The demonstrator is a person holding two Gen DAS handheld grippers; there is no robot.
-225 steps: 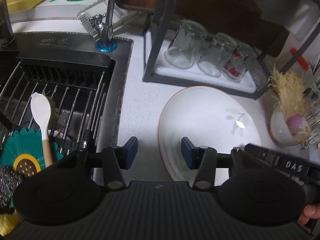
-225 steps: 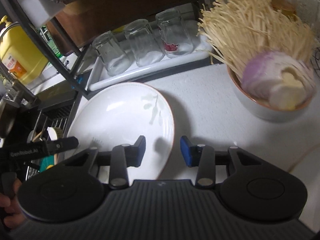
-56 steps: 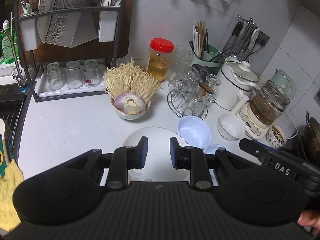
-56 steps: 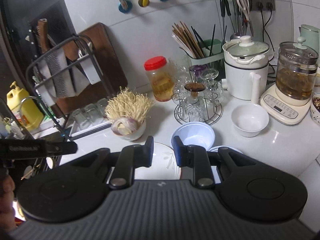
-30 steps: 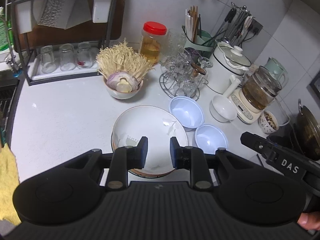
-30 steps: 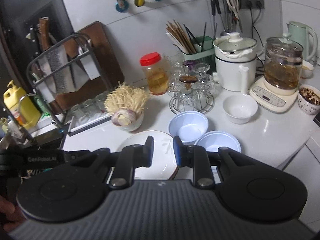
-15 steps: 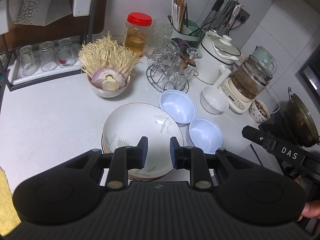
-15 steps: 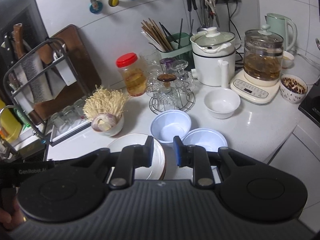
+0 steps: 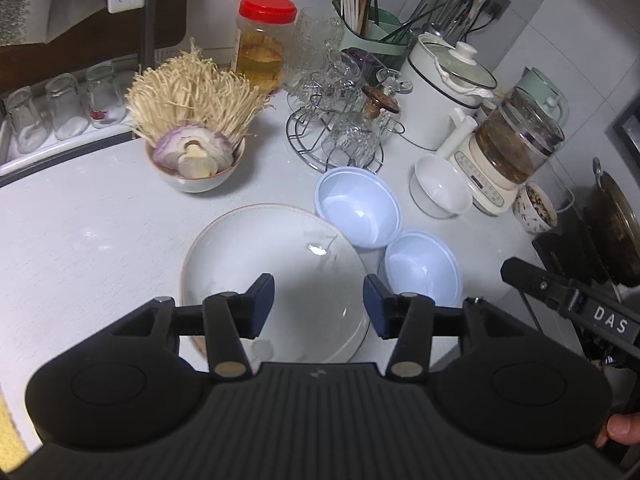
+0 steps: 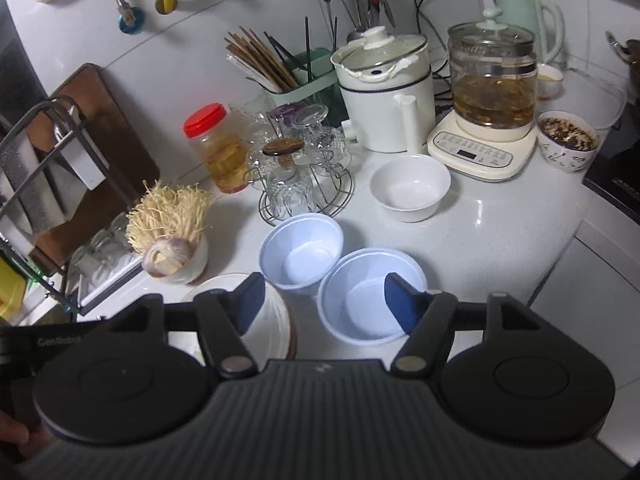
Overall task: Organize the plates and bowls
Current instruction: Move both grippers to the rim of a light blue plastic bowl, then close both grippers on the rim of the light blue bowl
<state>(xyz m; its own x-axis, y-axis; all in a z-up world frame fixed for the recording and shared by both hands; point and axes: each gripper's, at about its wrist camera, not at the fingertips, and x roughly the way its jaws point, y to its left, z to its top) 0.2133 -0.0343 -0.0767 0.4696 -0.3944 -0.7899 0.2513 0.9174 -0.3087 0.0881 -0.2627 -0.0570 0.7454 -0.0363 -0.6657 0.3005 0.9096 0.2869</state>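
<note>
Both jaws newly wider; plate [image 9: 276, 248] near counter edge [image 10: 560, 264].

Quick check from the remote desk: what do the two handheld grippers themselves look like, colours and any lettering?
Both are matte black plastic with a ribbed centre, two round side domes, silver pivot pins and dark blue finger pads. The left gripper sits beside a black bar lettered DAS in white. The right gripper has a black bar at its left with partly readable pale GenRobot lettering.

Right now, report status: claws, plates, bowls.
Both claws open, just spread, empty: left claw, right claw. White plate set on counter. Two blue bowls unstacked beside it. Nothing blocking.
</note>
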